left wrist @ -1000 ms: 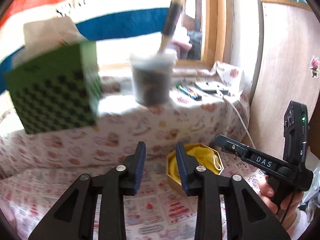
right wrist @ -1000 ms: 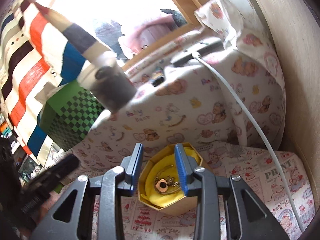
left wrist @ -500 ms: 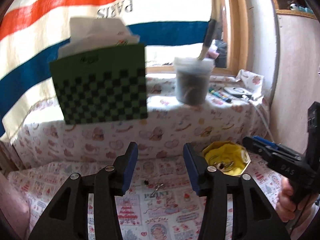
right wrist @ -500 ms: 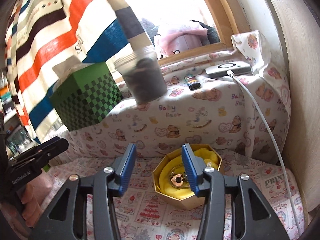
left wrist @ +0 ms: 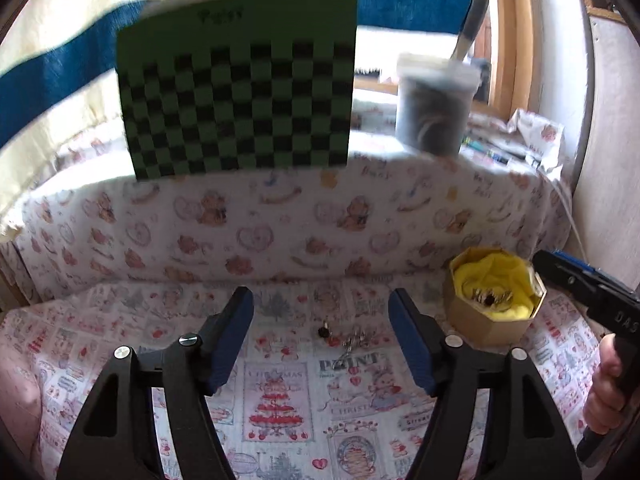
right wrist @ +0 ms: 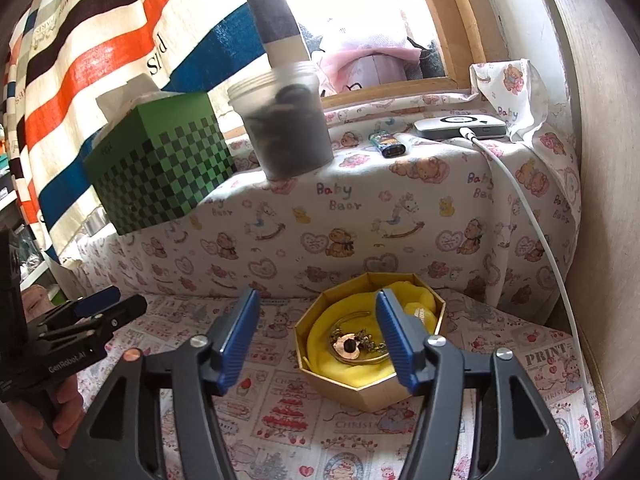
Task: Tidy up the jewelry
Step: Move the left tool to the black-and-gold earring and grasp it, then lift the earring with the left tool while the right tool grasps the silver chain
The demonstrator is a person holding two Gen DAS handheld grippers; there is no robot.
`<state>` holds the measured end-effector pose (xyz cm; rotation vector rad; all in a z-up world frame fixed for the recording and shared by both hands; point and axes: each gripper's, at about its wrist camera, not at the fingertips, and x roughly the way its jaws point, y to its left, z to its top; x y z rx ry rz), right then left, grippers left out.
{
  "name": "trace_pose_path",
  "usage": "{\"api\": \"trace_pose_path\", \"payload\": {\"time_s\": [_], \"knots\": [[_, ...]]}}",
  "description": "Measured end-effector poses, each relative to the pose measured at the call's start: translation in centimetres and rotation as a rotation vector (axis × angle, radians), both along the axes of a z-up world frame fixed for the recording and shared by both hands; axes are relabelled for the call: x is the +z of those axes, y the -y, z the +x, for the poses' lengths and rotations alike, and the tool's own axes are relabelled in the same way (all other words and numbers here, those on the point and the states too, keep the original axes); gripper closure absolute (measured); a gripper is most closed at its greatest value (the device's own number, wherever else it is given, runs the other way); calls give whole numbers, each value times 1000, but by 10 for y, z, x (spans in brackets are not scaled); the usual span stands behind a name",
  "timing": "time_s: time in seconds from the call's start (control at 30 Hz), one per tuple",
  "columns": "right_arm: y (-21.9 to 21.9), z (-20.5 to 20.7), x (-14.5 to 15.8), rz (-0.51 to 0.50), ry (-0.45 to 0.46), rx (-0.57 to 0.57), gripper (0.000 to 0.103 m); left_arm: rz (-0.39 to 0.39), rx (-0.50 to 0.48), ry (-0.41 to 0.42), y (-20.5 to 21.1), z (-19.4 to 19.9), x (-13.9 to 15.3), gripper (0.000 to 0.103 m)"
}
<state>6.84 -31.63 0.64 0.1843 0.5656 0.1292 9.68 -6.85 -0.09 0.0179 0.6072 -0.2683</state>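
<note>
- Printed cloth (left wrist: 280,408) covers my worktop and ledge; striped fabric (right wrist: 100,44) hangs behind.
- Box (right wrist: 400,394) holds yellow lining and jewelry (right wrist: 352,344); loose pieces (left wrist: 352,338) lie on cloth.
- Left gripper (left wrist: 320,312) and right gripper (right wrist: 316,320) are opening, both empty.

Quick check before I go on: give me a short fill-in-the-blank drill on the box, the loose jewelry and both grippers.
1. The octagonal cardboard box is lined with ____ cloth.
2. Small loose jewelry pieces lie on the printed tablecloth, ____ the box.
3. The left gripper, jaws opening, holds ____.
4. The right gripper has jaws opening in front of the ____.

Missing words: yellow; outside; nothing; box
</note>
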Motion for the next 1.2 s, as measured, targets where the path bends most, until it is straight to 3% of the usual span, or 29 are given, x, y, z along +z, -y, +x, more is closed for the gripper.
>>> {"api": "trace_pose_path", "payload": {"time_s": [0.1, 0.23, 0.33, 0.47, 0.63, 0.8, 0.93, 1.0, 1.2], "knots": [[1, 4, -5, -14, -18, -22, 44, -7, 0, -86, 0, 13, -8, 35], [1, 5, -6, -33, -19, -44, 43, -19, -22, -197, 2, 34, -15, 62], [2, 2, -5, -56, -8, -64, 41, -9, -41, -265, 8, 46, -23, 74], [2, 3, -5, -72, -4, -82, 38, 27, -41, -333, 17, 61, -36, 81], [1, 4, -8, -75, -19, -84, 38, 10, -43, -402, 23, 78, -54, 90], [1, 4, -6, -71, -17, -82, 38, 54, -24, -398, 29, 82, -63, 91], [1, 4, -6, -70, -16, -80, 38, 41, -24, -403, 29, 85, -67, 91], [0, 4, -6, -73, -20, -80, 38, 49, -23, -405, 29, 88, -71, 98], [-2, 5, -9, -80, -29, -76, 38, 96, 10, -337, 24, 70, -59, 99]]}}
